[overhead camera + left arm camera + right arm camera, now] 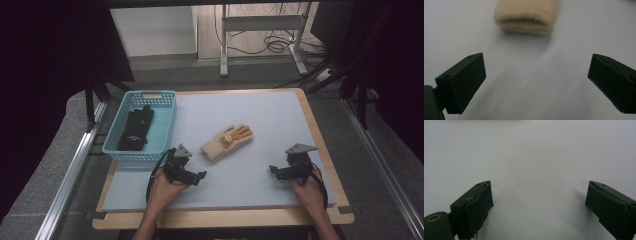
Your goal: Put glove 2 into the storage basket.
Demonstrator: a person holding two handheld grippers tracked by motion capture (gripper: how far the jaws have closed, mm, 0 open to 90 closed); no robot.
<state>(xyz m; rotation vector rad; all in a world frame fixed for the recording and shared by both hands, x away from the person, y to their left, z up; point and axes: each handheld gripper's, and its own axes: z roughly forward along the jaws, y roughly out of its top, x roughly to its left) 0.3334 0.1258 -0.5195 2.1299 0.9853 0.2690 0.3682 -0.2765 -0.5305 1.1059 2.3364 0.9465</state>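
Observation:
A beige knit glove (227, 142) lies flat near the middle of the pale grey mat (260, 115), fingers toward the back right. Its ribbed cuff (525, 16) faces my left gripper (537, 82), which stands open a short way in front of it with nothing between the jaws. In the high view the left gripper (196, 175) rests on the mat just left of the cuff. My right gripper (278, 171) is low over the mat at the front right, also open (541, 207) over bare mat.
A light blue plastic basket (163, 131) stands at the mat's left edge, with a dark glove (136, 128) lying inside. Behind the table, a metal stand (260, 25) and floor cables. Wooden table edge (225, 218) runs along the front.

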